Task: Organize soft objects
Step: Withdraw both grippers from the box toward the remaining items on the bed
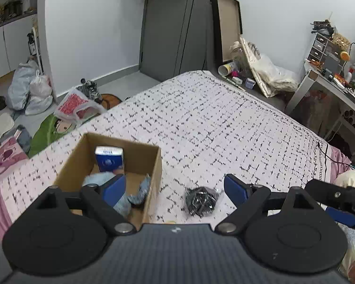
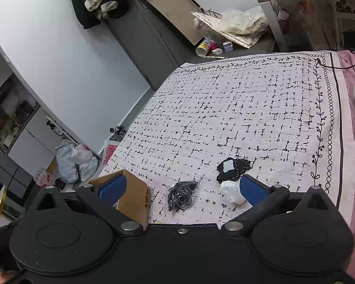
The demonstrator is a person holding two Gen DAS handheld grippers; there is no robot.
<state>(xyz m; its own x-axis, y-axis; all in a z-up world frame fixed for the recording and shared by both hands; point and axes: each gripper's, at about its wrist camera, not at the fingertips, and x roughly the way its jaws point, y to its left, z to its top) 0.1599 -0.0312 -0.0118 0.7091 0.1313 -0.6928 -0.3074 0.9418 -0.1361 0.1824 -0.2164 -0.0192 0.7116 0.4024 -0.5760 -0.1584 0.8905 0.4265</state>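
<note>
Cardboard walls of the box (image 1: 139,165) already held part of the job: a fluffy pale-blue soft item (image 1: 127,194) lay on its floor, and a blue-and-white carton (image 1: 110,159) stood upright against the far wall. I judged that much as sorted.

Left out on the bed cover (image 2: 248,108) were three things. A black crinkly bundle in clear wrap (image 2: 182,195) lay just beside the box, on its open-bed side. A little further off sat a black fabric piece with a pale label (image 2: 234,169), and touching its near edge was a small white rounded object (image 2: 231,191) that I could not identify. So I reckoned the task was roughly under way, not near its end, with these still to be gathered.

My left gripper (image 1: 175,187) hung above the near end of the bed with its jaws spread wide and nothing between them; one blue pad showed over the box, the other past the wrapped bundle. My right gripper (image 2: 182,187) was likewise wide apart and empty, its right pad just beside the white object, its left pad in front of the box's corner.

Beyond the bed, the floor carried plastic bags (image 1: 33,87), and a cluttered desk (image 1: 333,80) stood off to the right.
</note>
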